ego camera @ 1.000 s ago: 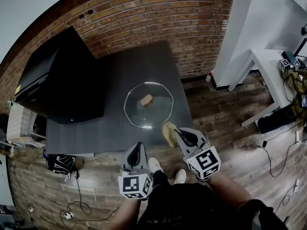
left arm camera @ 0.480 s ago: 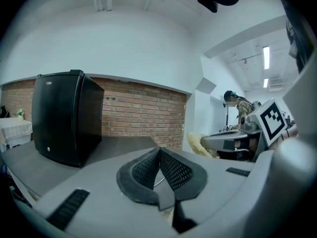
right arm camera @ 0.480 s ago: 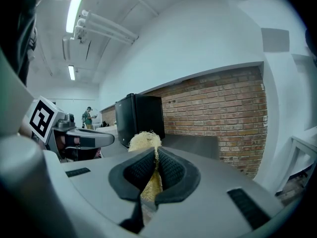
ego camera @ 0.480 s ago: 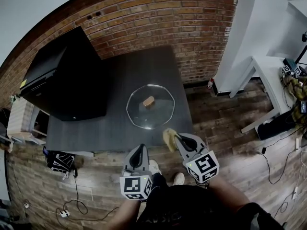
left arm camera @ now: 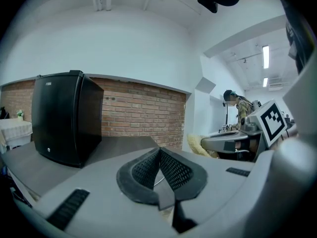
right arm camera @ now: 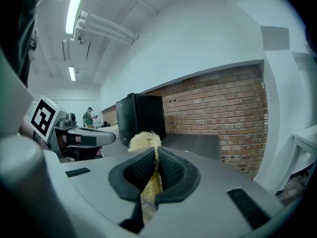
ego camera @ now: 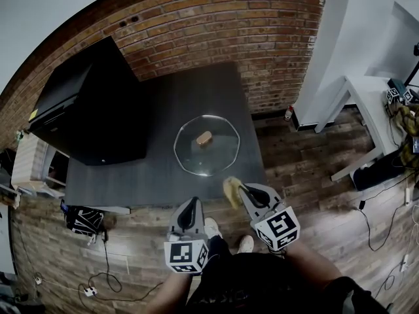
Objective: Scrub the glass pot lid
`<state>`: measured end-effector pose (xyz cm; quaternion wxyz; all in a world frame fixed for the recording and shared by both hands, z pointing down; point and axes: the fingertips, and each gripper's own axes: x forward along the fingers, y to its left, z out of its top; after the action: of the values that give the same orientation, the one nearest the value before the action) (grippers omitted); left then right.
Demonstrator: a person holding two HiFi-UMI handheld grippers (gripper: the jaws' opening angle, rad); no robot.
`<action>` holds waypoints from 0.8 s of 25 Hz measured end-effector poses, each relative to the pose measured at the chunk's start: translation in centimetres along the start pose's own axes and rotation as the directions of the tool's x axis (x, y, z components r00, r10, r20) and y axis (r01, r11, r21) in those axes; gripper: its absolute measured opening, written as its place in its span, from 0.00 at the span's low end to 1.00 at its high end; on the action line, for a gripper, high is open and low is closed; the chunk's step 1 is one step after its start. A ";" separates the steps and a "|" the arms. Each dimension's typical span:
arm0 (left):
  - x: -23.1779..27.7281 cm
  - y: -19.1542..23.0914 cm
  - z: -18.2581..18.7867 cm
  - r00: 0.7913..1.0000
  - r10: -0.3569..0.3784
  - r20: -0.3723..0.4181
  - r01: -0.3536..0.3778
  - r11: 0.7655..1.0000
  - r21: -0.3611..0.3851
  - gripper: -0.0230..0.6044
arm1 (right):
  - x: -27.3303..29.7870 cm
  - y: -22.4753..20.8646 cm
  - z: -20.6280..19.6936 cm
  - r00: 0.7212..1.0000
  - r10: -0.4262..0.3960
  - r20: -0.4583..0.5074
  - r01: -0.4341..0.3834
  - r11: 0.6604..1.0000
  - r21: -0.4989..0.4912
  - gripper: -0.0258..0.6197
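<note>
The glass lid (ego camera: 206, 145) lies flat on the dark table (ego camera: 157, 169), right of the table's middle and toward its near edge. A tan knob (ego camera: 203, 137) sits at the lid's centre. A black fridge (ego camera: 91, 103) stands on the far left part of the table, well apart from the lid. A brick wall (ego camera: 216, 25) runs behind the table, and the floor (ego camera: 308, 169) around it is wood plank.

The right gripper (ego camera: 240, 187) hovers above the table's near right corner, just near of the lid and not touching it. Its jaws are clamped on a yellow scrubber (ego camera: 230, 190), a fibrous pad. In the right gripper view the scrubber (right arm camera: 144, 140) is pinched between the two black pads, and its frayed top sticks out past the tips of the right gripper (right arm camera: 155, 155).

The left gripper (ego camera: 190, 200) is held off the table's near edge, above the floor, to the left of the right gripper and a little nearer the person. In the left gripper view the tips of the left gripper (left arm camera: 159, 151) meet with nothing between them. That view also shows the fridge (left arm camera: 64, 118) at far left and the scrubber (left arm camera: 198, 145) at right.

The person's pale shoes (ego camera: 211, 226) show between the two grippers. A white desk (ego camera: 366, 103) stands on the floor at the far right.
</note>
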<state>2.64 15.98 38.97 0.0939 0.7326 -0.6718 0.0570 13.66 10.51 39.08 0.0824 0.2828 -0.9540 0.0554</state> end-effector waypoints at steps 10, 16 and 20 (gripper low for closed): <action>0.1 0.1 0.5 1.000 -0.003 0.002 0.003 1.000 0.013 0.09 | 0.3 0.2 0.4 1.000 0.009 0.005 -0.009 1.000 -0.003 0.08; 0.3 0.1 0.6 1.000 -0.005 0.000 0.005 1.000 0.013 0.09 | 0.3 0.1 0.5 1.000 0.012 0.004 -0.012 1.000 -0.002 0.08; 0.4 0.3 0.4 1.000 -0.005 -0.001 0.005 1.000 0.010 0.09 | 0.5 0.3 0.5 1.000 0.014 -0.001 -0.014 1.000 -0.004 0.08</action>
<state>2.38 15.52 38.64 0.0906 0.7348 -0.6695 0.0603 13.00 10.36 38.68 0.0829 0.2758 -0.9561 0.0544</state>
